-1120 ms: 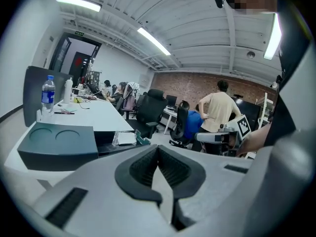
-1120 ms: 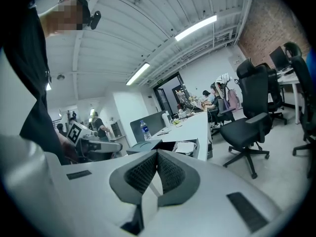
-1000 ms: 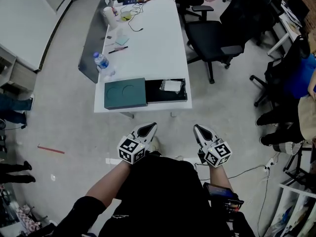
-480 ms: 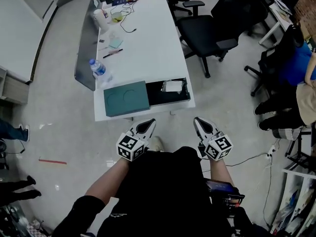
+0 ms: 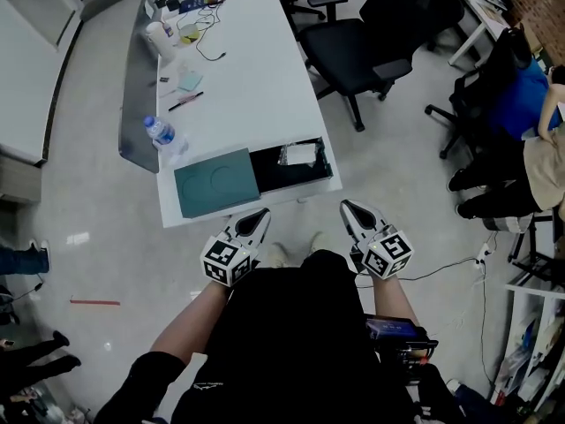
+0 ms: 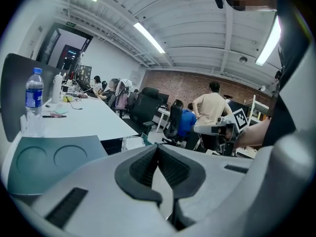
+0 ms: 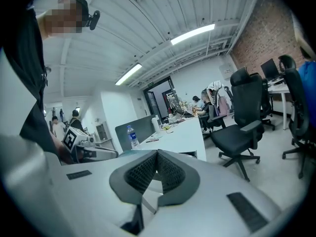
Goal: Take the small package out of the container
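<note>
An open black container sits at the near end of a white table. Inside it lies a small silvery-white package. Its teal lid rests flat just left of it. My left gripper hovers off the table's near edge below the lid, shut and empty. My right gripper hangs off the near right corner, below the container, jaws also shut on nothing. In the left gripper view the lid fills the lower left beyond my left gripper.
A water bottle stands left of the lid by a grey divider panel. Pens, a cup and cables lie farther up the table. Black office chairs stand to the right, and seated people are at the far right.
The table's near edge has come closer to both grippers, and the whole scene has shifted left in the head view. Both grippers stay shut and side by side.
</note>
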